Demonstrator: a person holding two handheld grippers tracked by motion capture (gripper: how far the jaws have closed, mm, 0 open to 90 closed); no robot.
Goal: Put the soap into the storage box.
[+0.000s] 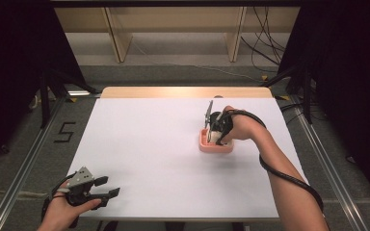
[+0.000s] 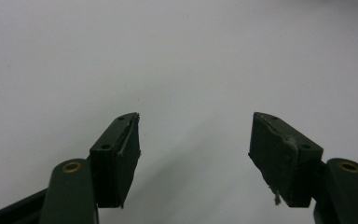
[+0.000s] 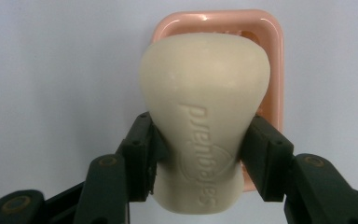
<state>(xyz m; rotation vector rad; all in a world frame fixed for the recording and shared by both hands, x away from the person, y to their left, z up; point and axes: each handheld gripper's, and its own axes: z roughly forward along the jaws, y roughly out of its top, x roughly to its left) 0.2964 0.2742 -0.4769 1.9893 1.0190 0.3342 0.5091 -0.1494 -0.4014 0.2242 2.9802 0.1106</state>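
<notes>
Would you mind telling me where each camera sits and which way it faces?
High view: above the person's side, looking forward and down on the white table; both forearms and grippers show.
Left gripper view: rides the left gripper, facing bare table between open jaws.
Right gripper view: rides the right gripper, facing down on the soap bar.
Shared: high and right gripper views show the pink soap dish.

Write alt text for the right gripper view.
The right gripper clamps a cream, waisted bar of soap embossed "Safeguard" between its two black jaws, directly above a pink plastic rectangular soap dish. The dish sits on a plain white tabletop.
</notes>
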